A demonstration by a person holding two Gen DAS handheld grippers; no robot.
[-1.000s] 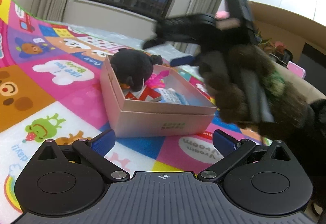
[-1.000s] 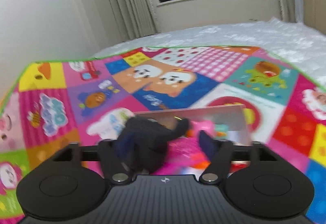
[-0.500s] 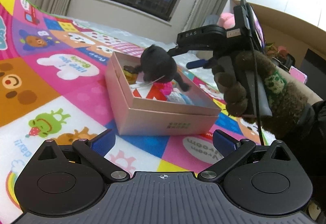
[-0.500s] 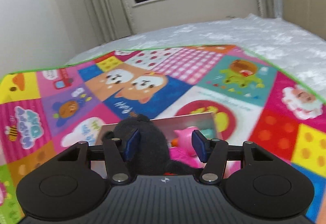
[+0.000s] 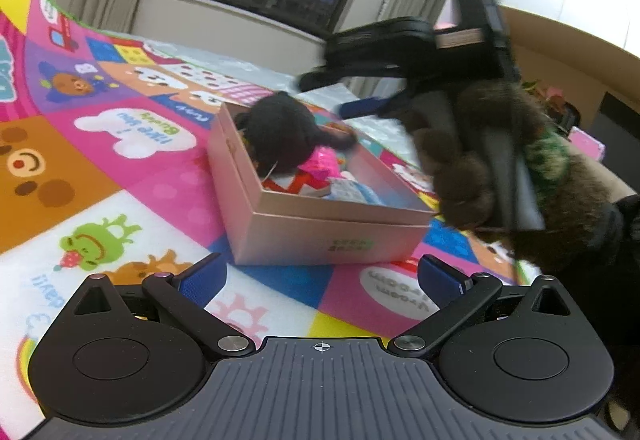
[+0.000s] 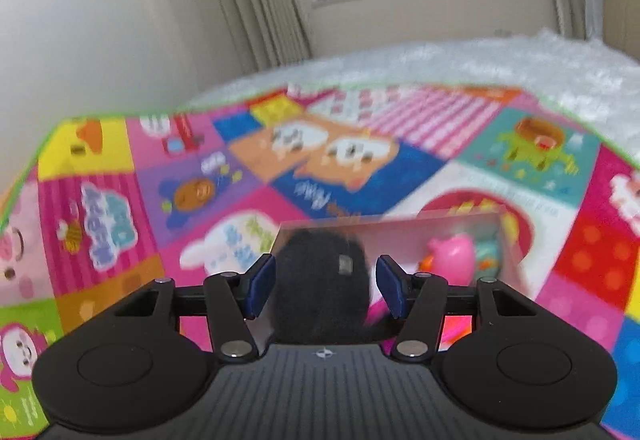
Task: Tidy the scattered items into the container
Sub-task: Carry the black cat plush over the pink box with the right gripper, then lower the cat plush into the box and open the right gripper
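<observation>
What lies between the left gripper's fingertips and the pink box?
Only bare play mat, in the left wrist view: nothing sits between the open left gripper and the pink box.

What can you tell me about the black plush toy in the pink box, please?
The black plush toy is a soft, fuzzy, rounded body with a limb sticking out to one side. It lies in the far corner of the open pink box, rising above its rim and resting on the colourful items under it. In the right wrist view a small grey tag shows on it. The right gripper has its blue pads on either side of the toy without pressing on it; the blur hides finer details.
</observation>
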